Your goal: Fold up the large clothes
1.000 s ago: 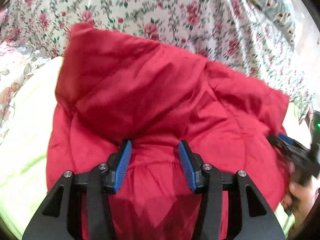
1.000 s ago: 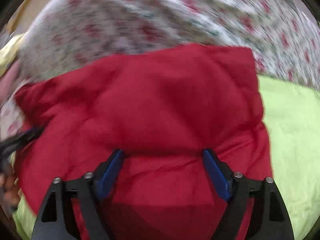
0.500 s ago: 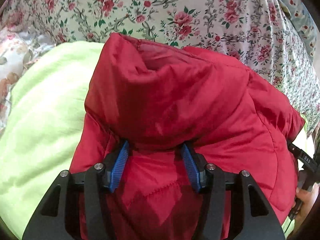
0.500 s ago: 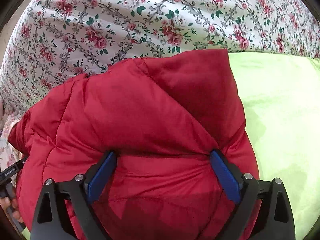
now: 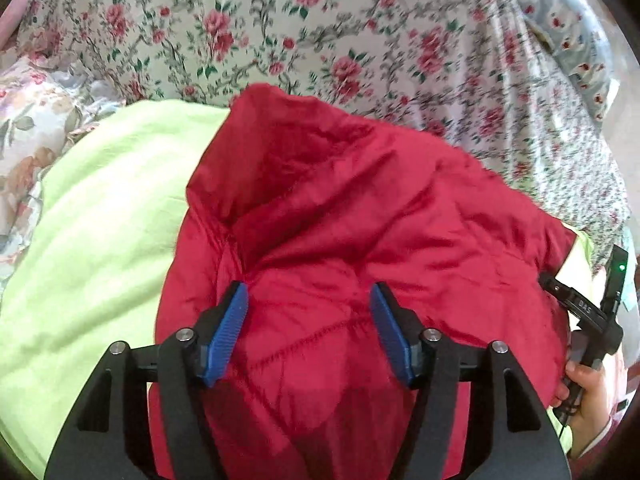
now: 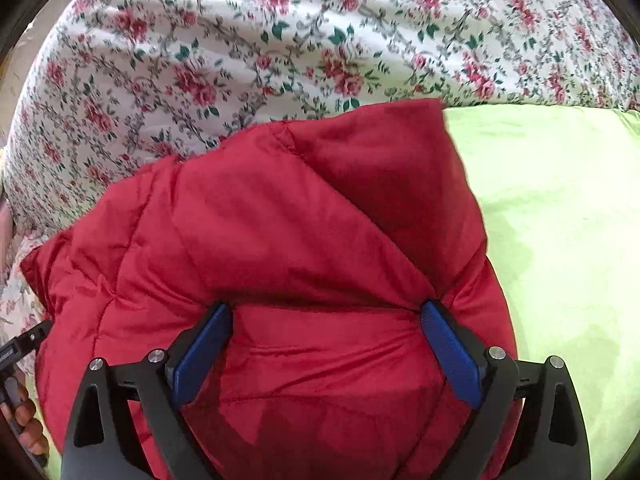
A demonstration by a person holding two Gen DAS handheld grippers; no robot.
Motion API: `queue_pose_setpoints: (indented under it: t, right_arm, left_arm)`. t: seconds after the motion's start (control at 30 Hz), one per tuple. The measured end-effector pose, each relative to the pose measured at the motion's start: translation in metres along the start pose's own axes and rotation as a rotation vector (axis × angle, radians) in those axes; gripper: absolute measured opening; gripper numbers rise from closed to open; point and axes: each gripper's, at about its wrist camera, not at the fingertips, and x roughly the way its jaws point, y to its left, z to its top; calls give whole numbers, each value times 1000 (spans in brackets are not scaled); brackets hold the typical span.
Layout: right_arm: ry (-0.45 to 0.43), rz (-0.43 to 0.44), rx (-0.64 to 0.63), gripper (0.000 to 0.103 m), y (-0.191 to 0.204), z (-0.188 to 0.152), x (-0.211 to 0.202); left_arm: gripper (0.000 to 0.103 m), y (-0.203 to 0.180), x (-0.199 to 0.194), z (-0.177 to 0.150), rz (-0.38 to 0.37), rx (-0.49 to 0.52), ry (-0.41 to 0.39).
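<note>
On green blanket over floral bed: red puffer jacket, bunched. Both left gripper and right gripper jaws pinching thick padded folds. Likely light, soft, slippery; best gripped at seams.

Quilted red jacket looks faintly shiny; green blanket matt.

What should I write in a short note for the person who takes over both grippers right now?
Left gripper: jaws part open, padded fabric bunched between them; a firm grip cannot be confirmed.
Right gripper: jaws wider, fabric between them too; grip also uncertain.
The puffy red quilted jacket is heaped on the lime green blanket, over the floral bedsheet.
Done: jacket gathered, one flap folded over.
Left: lay it flat, finish the folds, smooth it.
</note>
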Motion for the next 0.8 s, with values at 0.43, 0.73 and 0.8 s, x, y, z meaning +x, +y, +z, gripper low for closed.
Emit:
queue_pose_setpoints:
  t: [0.43,0.73,0.8]
  right_arm:
    - [-43,70,34,97,-27,-36,-78]
    - [-7,74,89,97,-59,-53,-88]
    - [4,86,119,97,-66,-55,-87]
  left_arm:
    - [81,25,-45,-32,-49,-51,-58]
    - [81,61,-40,-40,-86,-158,-42]
    - [81,68,-33,-42,-111,-185,-23]
